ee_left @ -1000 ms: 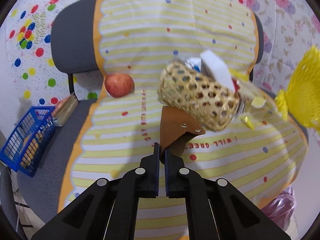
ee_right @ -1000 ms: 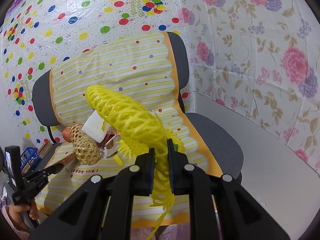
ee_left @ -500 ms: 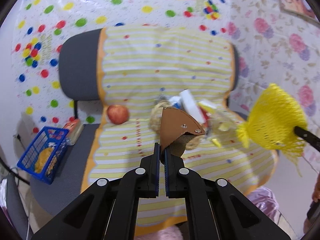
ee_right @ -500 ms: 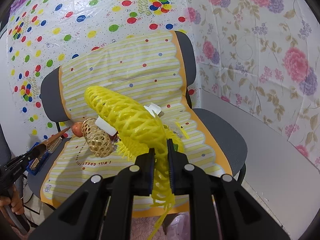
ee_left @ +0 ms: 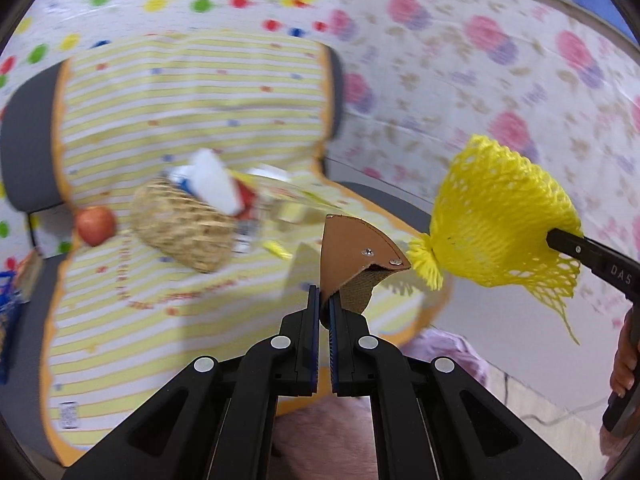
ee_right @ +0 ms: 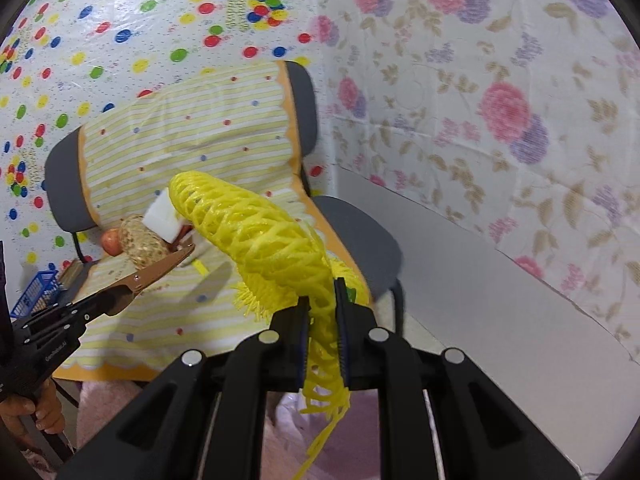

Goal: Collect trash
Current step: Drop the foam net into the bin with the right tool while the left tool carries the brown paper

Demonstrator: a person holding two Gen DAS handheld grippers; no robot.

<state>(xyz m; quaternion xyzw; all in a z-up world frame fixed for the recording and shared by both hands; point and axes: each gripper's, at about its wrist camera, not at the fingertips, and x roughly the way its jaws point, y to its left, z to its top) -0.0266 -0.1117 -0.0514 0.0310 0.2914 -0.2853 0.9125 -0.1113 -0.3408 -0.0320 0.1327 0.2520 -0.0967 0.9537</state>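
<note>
My left gripper (ee_left: 324, 296) is shut on a brown leather-like scrap (ee_left: 352, 248) with two rivets, held over the front edge of the chair seat. The right gripper (ee_right: 322, 300) is shut on a yellow foam fruit net (ee_right: 256, 236), which arches up and left from its fingers. In the left wrist view the net (ee_left: 500, 216) hangs just right of the scrap, with its frayed end close to the scrap's tip. On the seat a wicker basket (ee_left: 180, 228) lies on its side with white and coloured wrappers (ee_left: 212, 180) spilling from it. A pink bag (ee_right: 352, 440) shows below both grippers.
A chair with a yellow striped cover (ee_left: 192, 112) fills the left. A red apple (ee_left: 95, 225) sits beside the basket. A blue crate (ee_right: 34, 292) stands at the far left. Floral wall and a white ledge (ee_right: 480, 272) are on the right.
Both grippers drew back from the chair, each keeping its hold. The left view swung to the right, so the yellow net now hangs close beside the brown scrap.
</note>
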